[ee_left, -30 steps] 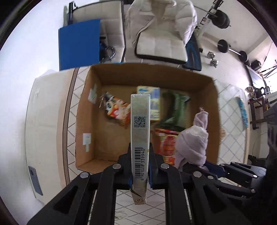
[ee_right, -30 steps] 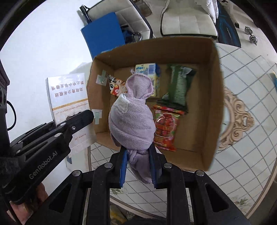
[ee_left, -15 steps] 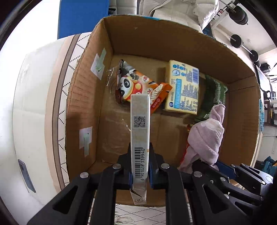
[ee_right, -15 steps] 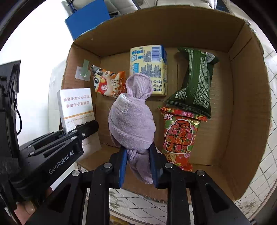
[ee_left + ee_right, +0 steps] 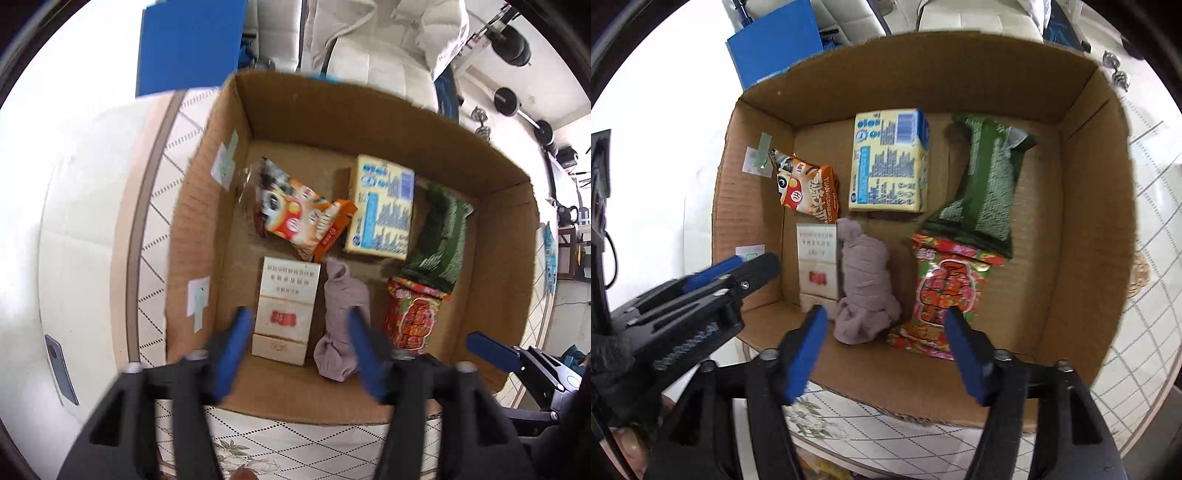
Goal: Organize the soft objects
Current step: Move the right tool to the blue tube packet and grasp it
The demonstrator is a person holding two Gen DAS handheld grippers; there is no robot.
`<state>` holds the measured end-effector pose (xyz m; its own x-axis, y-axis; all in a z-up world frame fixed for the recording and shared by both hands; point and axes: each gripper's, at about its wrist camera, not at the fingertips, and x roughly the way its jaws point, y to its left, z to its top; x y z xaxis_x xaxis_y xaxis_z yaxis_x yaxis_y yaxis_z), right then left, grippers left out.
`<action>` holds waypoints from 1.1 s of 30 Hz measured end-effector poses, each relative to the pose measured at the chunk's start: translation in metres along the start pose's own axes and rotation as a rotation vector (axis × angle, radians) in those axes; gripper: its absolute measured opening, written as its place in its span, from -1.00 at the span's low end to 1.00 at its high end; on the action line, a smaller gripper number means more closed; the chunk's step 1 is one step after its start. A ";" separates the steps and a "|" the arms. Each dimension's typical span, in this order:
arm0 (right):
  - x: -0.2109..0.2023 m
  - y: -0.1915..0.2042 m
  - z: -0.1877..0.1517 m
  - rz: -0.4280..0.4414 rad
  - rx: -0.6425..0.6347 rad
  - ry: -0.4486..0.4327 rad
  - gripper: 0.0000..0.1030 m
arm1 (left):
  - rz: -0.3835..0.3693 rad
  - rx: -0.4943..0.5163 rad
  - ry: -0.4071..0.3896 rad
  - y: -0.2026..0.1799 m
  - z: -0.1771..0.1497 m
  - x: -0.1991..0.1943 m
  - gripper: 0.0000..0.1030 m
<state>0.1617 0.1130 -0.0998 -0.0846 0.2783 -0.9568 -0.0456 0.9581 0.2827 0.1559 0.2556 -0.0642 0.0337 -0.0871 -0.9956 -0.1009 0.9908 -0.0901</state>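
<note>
Lilac cloth bundle (image 5: 866, 291) lies on the cardboard box (image 5: 1089, 229) floor beside the white carton (image 5: 817, 264), long axis running away from both tongs, directly ahead of the right gripper (image 5: 886, 349), while the left gripper (image 5: 297, 349) hangs similarly near, both spread and empty.
</note>
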 end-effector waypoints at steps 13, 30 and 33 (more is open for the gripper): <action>-0.069 -0.027 -0.039 -0.261 0.029 -0.174 0.85 | 0.053 0.072 -0.186 -0.024 -0.028 -0.054 0.88; -0.129 -0.202 -0.037 -0.193 0.247 -0.199 0.85 | 0.030 0.066 -0.161 -0.122 -0.018 -0.047 0.88; -0.136 -0.264 -0.020 -0.253 0.312 -0.198 0.85 | 0.111 0.051 -0.193 -0.149 -0.004 -0.033 0.88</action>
<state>0.1651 -0.1790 -0.0426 0.0843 0.0108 -0.9964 0.2648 0.9637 0.0329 0.1660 0.1104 -0.0180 0.2153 0.0396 -0.9757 -0.0643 0.9976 0.0263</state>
